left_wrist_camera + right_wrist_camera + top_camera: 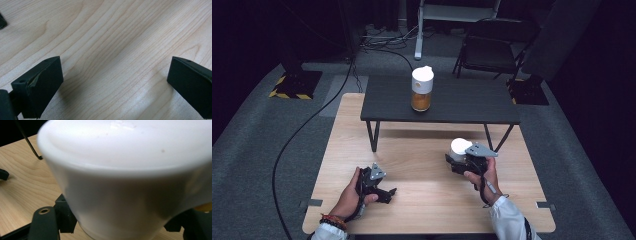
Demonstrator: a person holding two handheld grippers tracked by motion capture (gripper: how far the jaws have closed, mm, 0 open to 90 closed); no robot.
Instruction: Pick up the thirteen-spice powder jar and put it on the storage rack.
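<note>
Near left on the pale wooden tabletop (422,150): left hand (349,197) wrapped around the black left gripper (387,192), jaws spread wide apart with bare wood grain between them, nothing gripped. Near right, a little farther in: right hand (482,180) with the black right gripper (457,157), jaws clamped on the sides of a white rounded plastic container (460,148); seen close in the right gripper view as a smooth white wall (120,195) between the two jaws. Beyond, across the far part of the tabletop: low dark grey rectangular table (472,102) on thin black legs. On its middle, upright: amber-filled clear jar with white lid (422,89). Farthest right, on the grey floor: black folding chair (492,47).
</note>
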